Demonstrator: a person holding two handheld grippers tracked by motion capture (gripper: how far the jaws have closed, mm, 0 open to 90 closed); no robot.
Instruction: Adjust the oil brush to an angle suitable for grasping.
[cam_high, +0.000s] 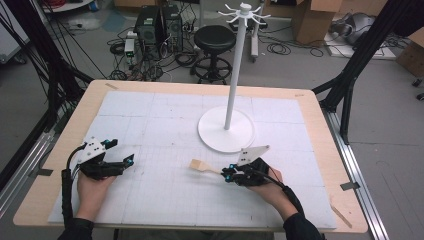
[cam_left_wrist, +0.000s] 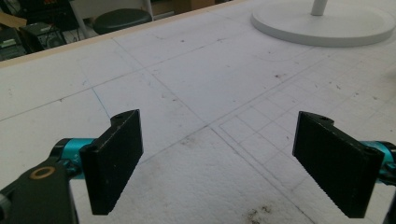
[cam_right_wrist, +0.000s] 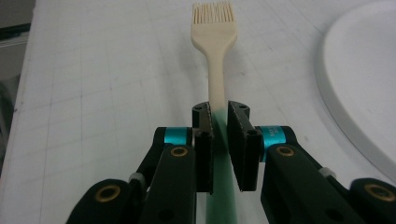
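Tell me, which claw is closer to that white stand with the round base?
The right claw. It sits just below the stand's round base, holding a pastry brush. The left claw rests open far off to the left side of the table.

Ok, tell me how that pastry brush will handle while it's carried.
The pastry brush is slim, so probably light. Its handle juts straight from the right tongs, so likely stiff. Gripped at one end, it might pivot.
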